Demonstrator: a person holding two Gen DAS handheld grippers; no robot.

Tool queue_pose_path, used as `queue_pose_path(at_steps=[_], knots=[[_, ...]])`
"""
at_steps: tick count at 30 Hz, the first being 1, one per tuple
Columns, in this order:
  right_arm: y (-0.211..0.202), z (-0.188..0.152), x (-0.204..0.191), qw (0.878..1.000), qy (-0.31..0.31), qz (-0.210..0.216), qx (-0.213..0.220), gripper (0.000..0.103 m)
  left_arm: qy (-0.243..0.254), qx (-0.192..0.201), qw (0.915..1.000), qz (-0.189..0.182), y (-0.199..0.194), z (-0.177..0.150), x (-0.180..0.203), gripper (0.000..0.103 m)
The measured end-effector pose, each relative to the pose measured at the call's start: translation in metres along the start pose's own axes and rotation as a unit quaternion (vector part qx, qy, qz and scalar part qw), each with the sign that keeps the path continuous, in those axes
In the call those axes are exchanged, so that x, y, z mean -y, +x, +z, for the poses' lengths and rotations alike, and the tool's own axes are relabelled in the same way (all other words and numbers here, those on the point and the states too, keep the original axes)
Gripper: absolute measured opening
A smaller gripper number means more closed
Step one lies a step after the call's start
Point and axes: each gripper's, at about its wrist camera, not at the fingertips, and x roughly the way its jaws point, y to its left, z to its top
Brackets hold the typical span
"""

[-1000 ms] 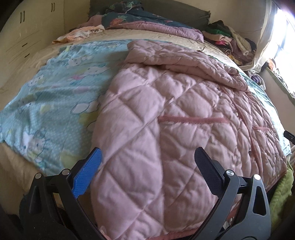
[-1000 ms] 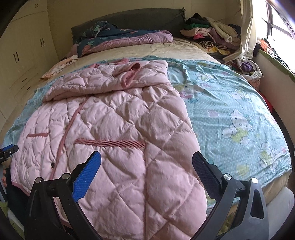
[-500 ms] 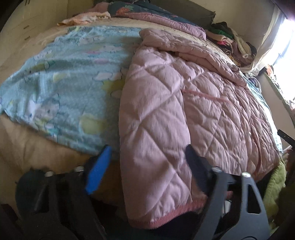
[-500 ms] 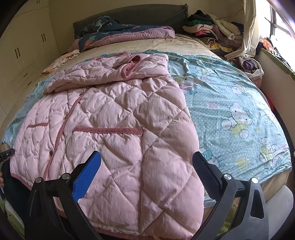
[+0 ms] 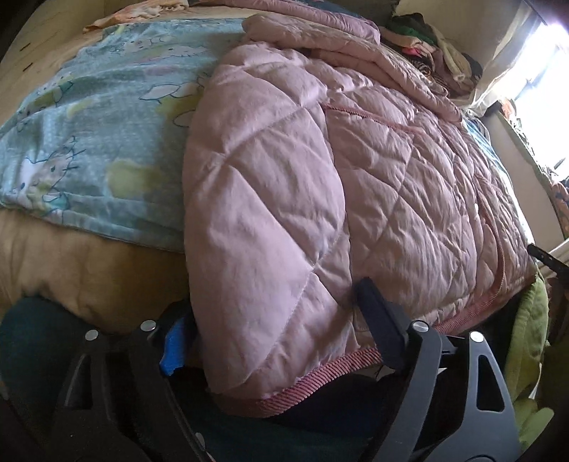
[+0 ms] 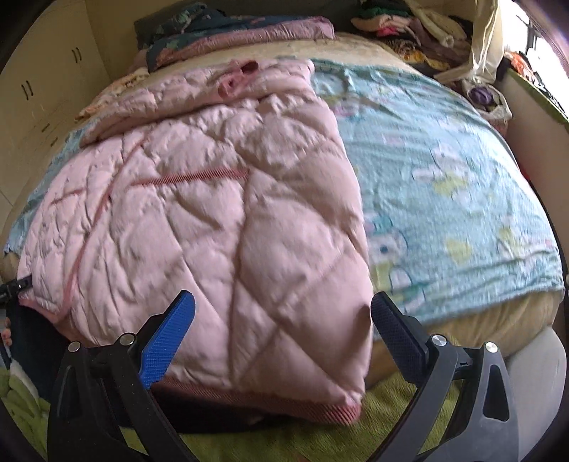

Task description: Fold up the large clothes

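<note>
A large pink quilted coat (image 5: 320, 170) lies spread on the bed, its ribbed hem hanging over the near edge; it also shows in the right wrist view (image 6: 213, 227). My left gripper (image 5: 270, 320) is open, low at the coat's left hem corner, with the fabric between its fingers and the blue pad partly hidden behind the cloth. My right gripper (image 6: 281, 327) is open, its fingers on either side of the coat's right hem corner. Whether either touches the cloth I cannot tell.
A light blue cartoon-print sheet (image 6: 444, 184) covers the bed. Folded blankets (image 6: 231, 32) and a heap of clothes (image 6: 409, 28) lie at the headboard. Green fabric (image 6: 387, 405) lies below the bed edge. Cream cabinets (image 6: 32, 92) stand left; a bright window (image 5: 544, 53) is right.
Both grippers have dropped lower and moved in toward the coat's hem at the bed edge. The left one now has the hem corner between its open fingers.
</note>
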Motion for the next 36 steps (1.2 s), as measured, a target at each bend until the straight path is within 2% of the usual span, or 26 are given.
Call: queue_pose_path(at_steps=[3, 13, 14, 15, 16, 18, 19, 20, 21, 23, 28, 33, 36], knots=[[0.006, -0.006, 0.005, 1.0, 0.006, 0.0, -0.022, 0.099, -0.002, -0.003, 1.0, -0.001, 0.001, -0.001, 0.0, 0.078], [0.022, -0.023, 0.017, 0.995, 0.038, 0.059, -0.068, 0.097, 0.001, -0.007, 1.0, -0.001, 0.002, -0.005, 0.002, 0.081], [0.021, -0.026, 0.017, 0.995, 0.039, 0.066, -0.065, 0.091, 0.002, -0.004, 1.0, 0.0, 0.001, -0.005, 0.002, 0.079], [0.019, -0.027, 0.016, 0.995, 0.034, 0.071, -0.061, 0.081, 0.003, 0.0, 1.0, 0.0, -0.001, -0.005, 0.003, 0.071], [0.016, -0.028, 0.014, 0.995, 0.031, 0.078, -0.056, 0.078, 0.008, 0.006, 1.0, 0.001, -0.004, -0.006, 0.005, 0.066], [0.011, -0.029, 0.012, 0.996, 0.026, 0.077, -0.046, 0.059, 0.017, 0.016, 0.9997, 0.003, -0.009, -0.006, 0.01, 0.044], [0.007, -0.029, 0.011, 0.996, 0.022, 0.075, -0.037, 0.053, 0.02, 0.022, 0.9996, 0.005, -0.012, -0.006, 0.011, 0.039], [0.001, -0.029, 0.009, 0.997, 0.014, 0.072, -0.024, 0.037, 0.023, 0.03, 0.9993, 0.006, -0.017, -0.005, 0.013, 0.03], [-0.006, -0.028, 0.006, 0.997, 0.002, 0.071, -0.011, 0.03, 0.026, 0.035, 0.9991, 0.005, -0.019, -0.004, 0.014, 0.024], [-0.018, -0.024, 0.001, 0.997, -0.011, 0.076, 0.016, 0.023, 0.037, 0.057, 0.9977, 0.004, -0.03, 0.0, 0.017, 0.015], [-0.045, -0.003, -0.006, 0.992, -0.02, 0.093, 0.078, 0.019, 0.084, 0.111, 0.9903, 0.005, -0.055, 0.026, 0.035, 0.012], [-0.071, 0.029, -0.008, 0.982, -0.014, 0.118, 0.146, 0.018, 0.096, 0.151, 0.9838, -0.003, -0.066, 0.053, 0.047, 0.011], [-0.077, 0.046, -0.007, 0.978, -0.009, 0.126, 0.167, 0.016, 0.092, 0.169, 0.9812, -0.009, -0.069, 0.07, 0.051, 0.011]])
